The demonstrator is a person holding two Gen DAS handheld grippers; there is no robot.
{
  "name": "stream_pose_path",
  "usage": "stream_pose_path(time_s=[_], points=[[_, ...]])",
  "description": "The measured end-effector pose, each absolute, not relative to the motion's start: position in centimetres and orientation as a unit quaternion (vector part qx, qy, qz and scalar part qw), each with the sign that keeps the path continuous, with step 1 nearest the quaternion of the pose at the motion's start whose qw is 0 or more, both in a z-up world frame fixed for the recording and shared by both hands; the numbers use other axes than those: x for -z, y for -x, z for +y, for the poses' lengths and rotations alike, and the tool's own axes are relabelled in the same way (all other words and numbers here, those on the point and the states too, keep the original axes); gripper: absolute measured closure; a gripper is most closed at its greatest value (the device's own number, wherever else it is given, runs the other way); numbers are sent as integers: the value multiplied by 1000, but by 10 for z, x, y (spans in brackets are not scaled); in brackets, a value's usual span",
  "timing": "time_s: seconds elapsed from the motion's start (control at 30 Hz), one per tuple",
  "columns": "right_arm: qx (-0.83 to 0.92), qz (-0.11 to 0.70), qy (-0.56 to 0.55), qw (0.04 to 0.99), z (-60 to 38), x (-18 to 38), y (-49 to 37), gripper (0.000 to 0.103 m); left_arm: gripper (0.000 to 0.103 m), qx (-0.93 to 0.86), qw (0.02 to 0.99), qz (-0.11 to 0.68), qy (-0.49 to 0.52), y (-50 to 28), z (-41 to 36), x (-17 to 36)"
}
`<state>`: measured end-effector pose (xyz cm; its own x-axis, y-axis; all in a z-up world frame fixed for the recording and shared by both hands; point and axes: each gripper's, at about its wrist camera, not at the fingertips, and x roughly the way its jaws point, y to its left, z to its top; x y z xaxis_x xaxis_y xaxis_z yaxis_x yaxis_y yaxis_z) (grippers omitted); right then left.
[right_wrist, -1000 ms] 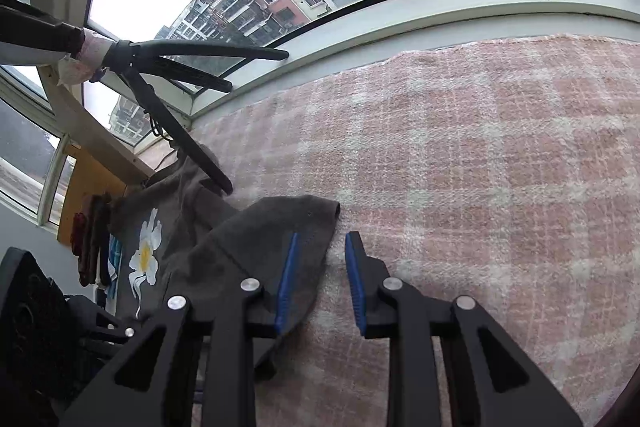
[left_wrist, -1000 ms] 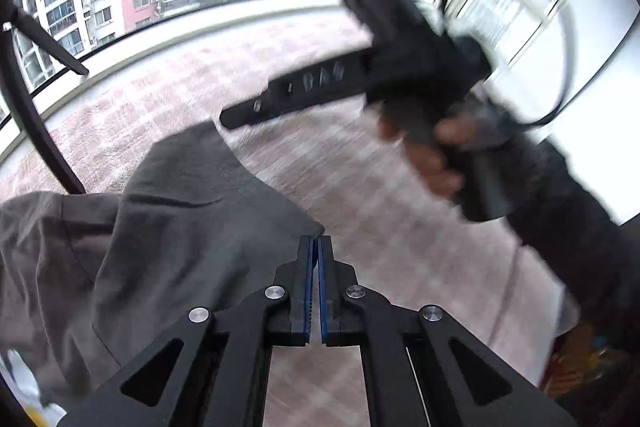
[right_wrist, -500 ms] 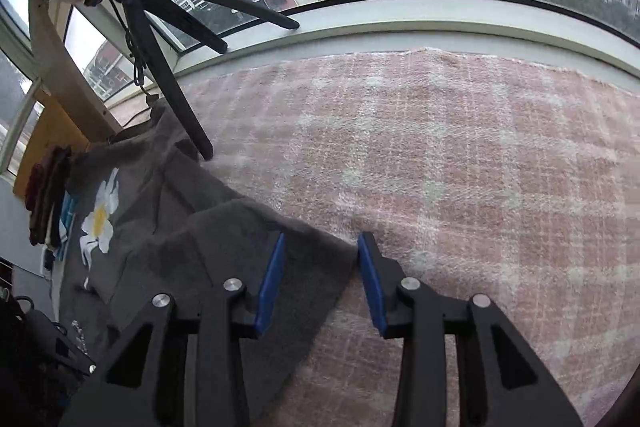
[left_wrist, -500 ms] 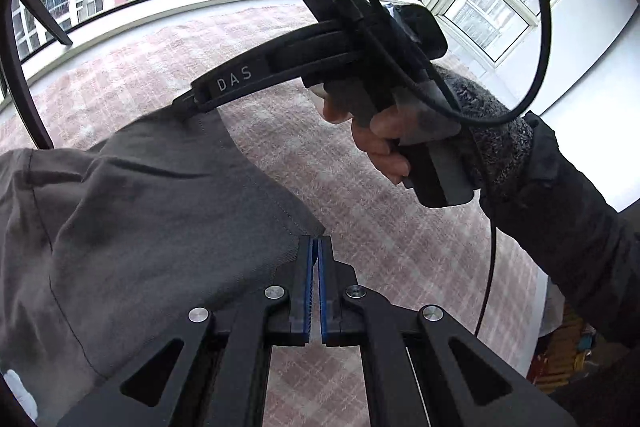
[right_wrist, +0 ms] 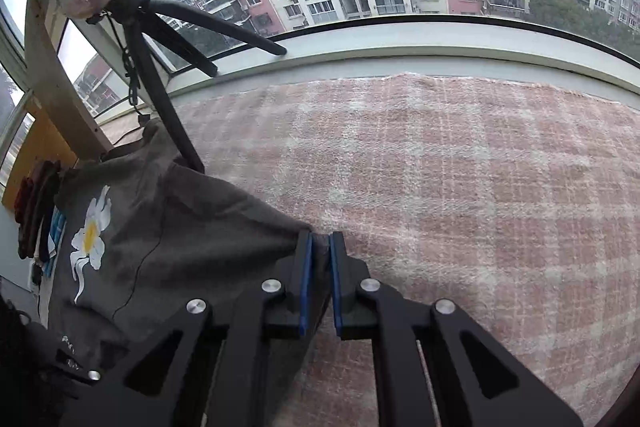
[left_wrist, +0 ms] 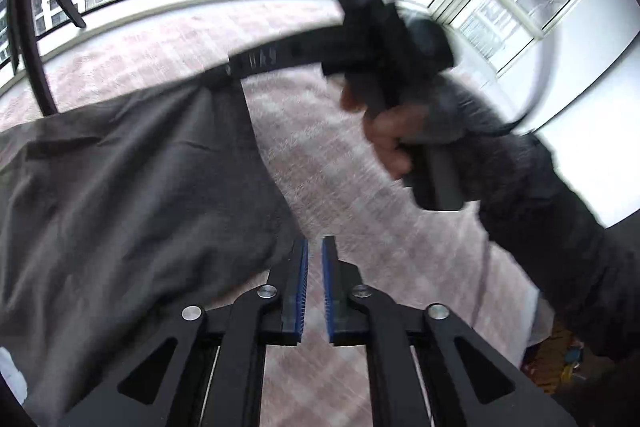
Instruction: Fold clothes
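Observation:
A dark grey T-shirt (left_wrist: 132,195) with a white flower print (right_wrist: 91,231) lies on a pink plaid blanket (right_wrist: 460,187). My right gripper (right_wrist: 319,247) is shut on a corner of the shirt's edge, cloth pinched between its blue pads. In the left wrist view it (left_wrist: 232,73) shows blurred at the shirt's far corner, held by a hand. My left gripper (left_wrist: 315,259) sits at the shirt's near right edge with its jaws a narrow gap apart and no cloth between the pads; the blanket shows through.
A black tripod (right_wrist: 160,75) stands at the blanket's far left by the window sill (right_wrist: 400,47). Dark folded items (right_wrist: 34,211) sit at the left on a wooden surface. The blanket's right edge drops off (left_wrist: 532,307).
My right gripper closed on the shirt's corner; it was open half a second ago. My left gripper's jaws parted from shut to a narrow gap and let the shirt edge go.

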<state>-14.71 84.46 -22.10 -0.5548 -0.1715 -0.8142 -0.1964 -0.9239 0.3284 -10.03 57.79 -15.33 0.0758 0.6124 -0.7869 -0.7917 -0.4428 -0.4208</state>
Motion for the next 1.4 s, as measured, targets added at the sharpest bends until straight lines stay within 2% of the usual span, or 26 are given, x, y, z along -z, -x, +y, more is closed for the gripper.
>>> stream_pose_path(time_s=[0.1,0.2,0.37,0.57,0.77,0.83,0.9,1.0,1.1,1.23,1.33,1.4], points=[[-856,186,482,27,845,220,141,86,86,-703,502,85,496,110,532,125],[-869,167,461,62,848,204,132,86,84,-730,458,91,499,124,485,127],[-874,188,447,-32,814,186,129,86,84,-728,410,86,543,136,444,157],[-854,150,484,-120,745,191,96,86,84,-729,422,124,525,119,459,170],[-841,130,516,-93,736,208,46,86,84,-709,440,198,513,105,480,179],[-842,120,520,-83,737,210,43,80,84,-705,438,211,516,106,484,186],[-842,108,523,-72,737,213,41,80,84,-704,431,224,519,106,486,191],[-845,92,523,-63,736,214,44,80,97,-698,431,238,519,106,489,195],[-848,58,522,-69,726,212,50,79,102,-696,434,248,516,107,489,193],[-847,21,526,-76,714,213,52,75,102,-705,428,246,509,110,484,183],[-843,9,532,-77,712,214,54,75,89,-711,426,246,503,112,481,178],[-841,-1,535,-78,711,215,55,75,89,-704,424,260,507,111,483,182]])
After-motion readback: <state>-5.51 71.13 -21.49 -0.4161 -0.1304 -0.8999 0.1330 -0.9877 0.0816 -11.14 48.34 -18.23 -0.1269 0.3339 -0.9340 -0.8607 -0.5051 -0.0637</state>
